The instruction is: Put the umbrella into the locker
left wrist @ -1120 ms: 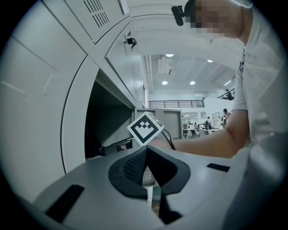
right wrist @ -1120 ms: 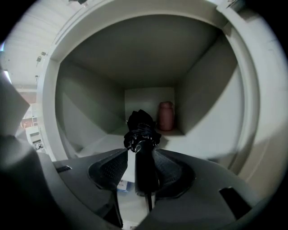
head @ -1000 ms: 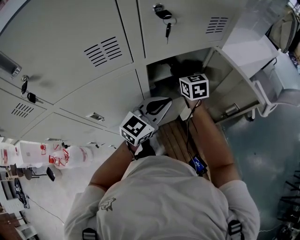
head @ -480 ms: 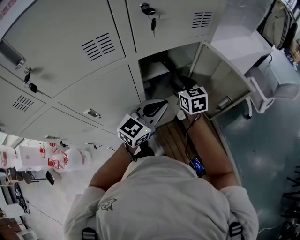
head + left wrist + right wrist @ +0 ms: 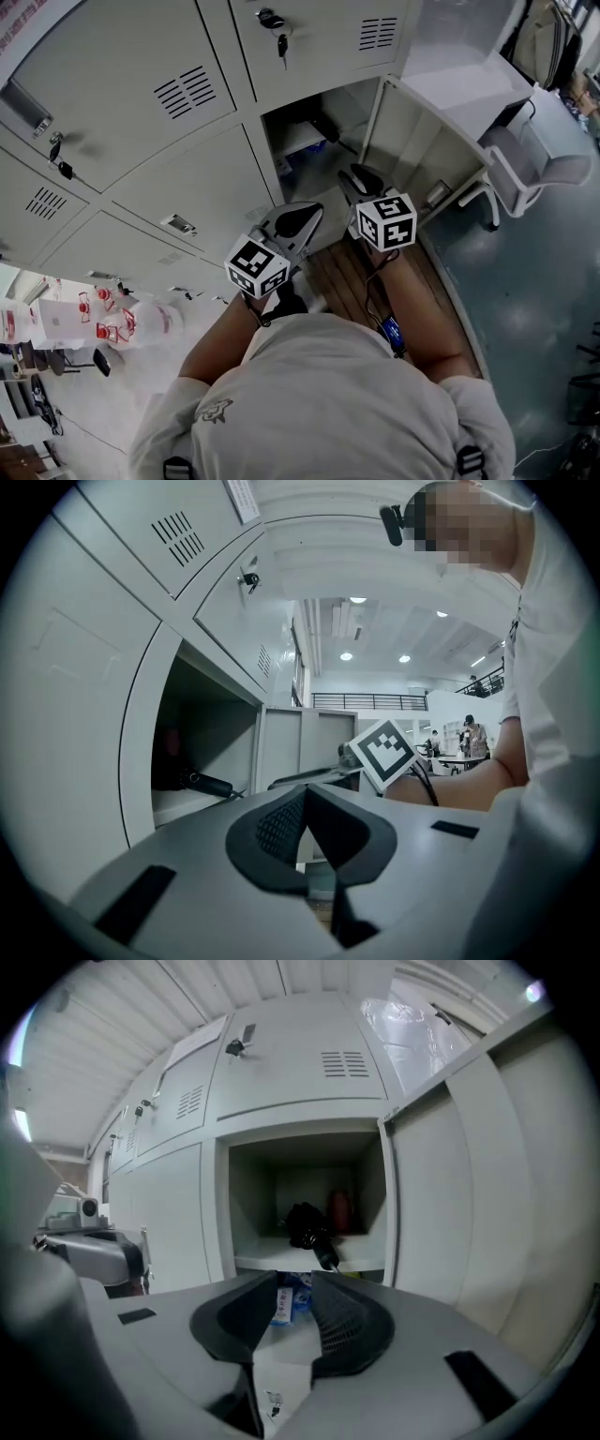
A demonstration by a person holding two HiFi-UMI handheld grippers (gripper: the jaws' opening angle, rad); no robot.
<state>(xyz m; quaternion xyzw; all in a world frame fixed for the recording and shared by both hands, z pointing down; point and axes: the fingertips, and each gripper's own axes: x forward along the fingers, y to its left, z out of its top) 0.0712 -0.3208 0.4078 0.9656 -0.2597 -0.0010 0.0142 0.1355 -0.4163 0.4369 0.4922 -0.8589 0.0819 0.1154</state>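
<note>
Locker bank (image 5: 141, 141): covers the upper left of the head view in pale grey metal, with vented doors, all shut but one

Person's torso (image 5: 319, 403): fills the lower middle of the head view in a light shirt, both forearms reaching toward the lockers

Open locker (image 5: 309, 1204): faces the right gripper view head-on, with its door (image 5: 441, 1194) swung out to the right and one shelf across the inside

Chair (image 5: 534, 164): stands on the floor to the right of that door

Left gripper (image 5: 305, 803): sits beside the shut door left of the opening and points level, pads clenched together with nothing caught in them

Right gripper (image 5: 292, 1288): hangs in front of the opening, apart from it and tipped slightly down, jaws part-way apart and closing on nothing

Umbrella (image 5: 307, 1224): lies folded and black on the shelf inside the open locker, handle end toward the front edge, clear of both grippers

Red thing (image 5: 339, 1211): stands just behind the umbrella, too dim to name

Blue packet (image 5: 291, 1299): shows below the shelf, through the gap of the right jaws

Keys (image 5: 281, 45): hang from the lock of the door above the opening
</note>
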